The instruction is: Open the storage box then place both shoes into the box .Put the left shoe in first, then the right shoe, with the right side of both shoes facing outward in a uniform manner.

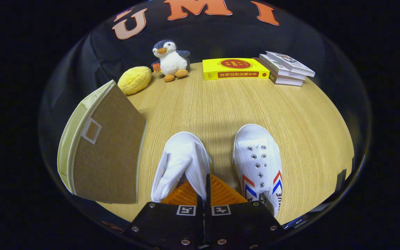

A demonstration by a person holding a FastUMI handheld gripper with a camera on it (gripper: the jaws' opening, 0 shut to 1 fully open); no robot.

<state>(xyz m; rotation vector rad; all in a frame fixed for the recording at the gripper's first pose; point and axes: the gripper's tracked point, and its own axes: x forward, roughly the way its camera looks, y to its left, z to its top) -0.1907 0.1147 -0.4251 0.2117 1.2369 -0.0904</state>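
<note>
Two shoes sat ahead of the storage box [109,152] — I had the gripper [205,194] pinched on the left shoe [182,163]'s soft canvas wall; light, floppy, so I judged the collar safest.

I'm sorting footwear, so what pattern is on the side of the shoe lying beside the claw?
Red and blue chevron stripes on the white shoe, clearest in the gripper view.

Recording booth: cloth wall [221,38] behind wooden table [221,104].

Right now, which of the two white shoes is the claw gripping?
The plain shoe nearest the storage box: the claw pinches its side. The striped shoe lies free.
</note>
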